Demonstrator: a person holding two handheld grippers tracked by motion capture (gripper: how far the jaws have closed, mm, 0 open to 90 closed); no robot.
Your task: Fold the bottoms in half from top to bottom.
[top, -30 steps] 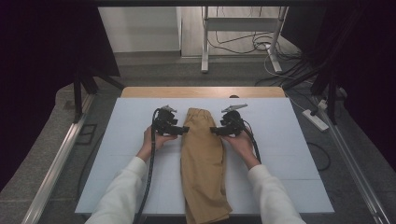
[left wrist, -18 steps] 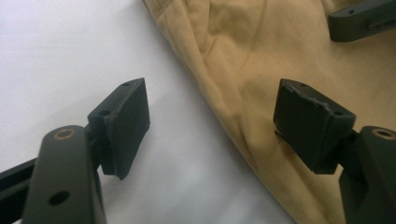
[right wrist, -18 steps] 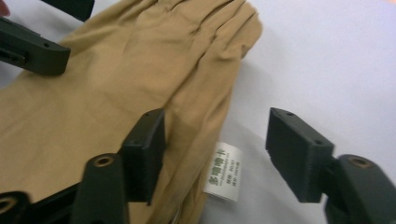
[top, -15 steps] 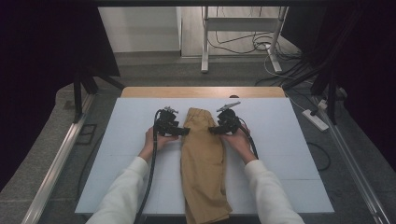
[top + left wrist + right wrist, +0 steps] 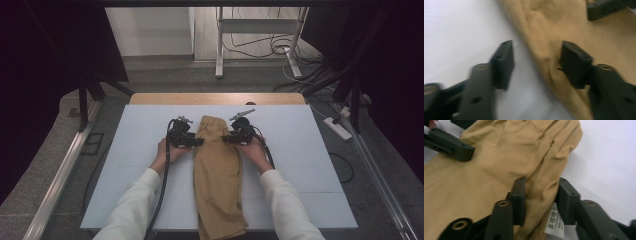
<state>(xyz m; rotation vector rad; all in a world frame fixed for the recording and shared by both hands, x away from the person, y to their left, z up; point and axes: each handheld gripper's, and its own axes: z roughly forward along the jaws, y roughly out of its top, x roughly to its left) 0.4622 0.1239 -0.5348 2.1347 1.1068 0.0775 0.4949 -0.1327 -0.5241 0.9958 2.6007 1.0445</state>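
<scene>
Two grippers, yours, worked tan trousers (image 5: 217,170), folded lengthwise, running from near table (image 5: 310,150) edge toward far middle. Your right gripper (image 5: 540,195) jaws had just been closing, narrow, straddling waistband side fold beside white label (image 5: 554,222); pad contact unclear. Your left gripper (image 5: 536,65) jaws had just been closing, half-wide, one pad on cloth, other on bare table, cloth edge between, not pinched.

Those tan trousers (image 5: 218,175) you're working on look like soft matt woven cotton, creased, with a stitched, gathered waistband and a white printed label (image 5: 554,222). Your grippers' pads (image 5: 520,200) are matt black plastic with brassy metal bushings. The table top (image 5: 305,150) is a smooth, matt pale sheet, edged with bare wood at the far side.
</scene>
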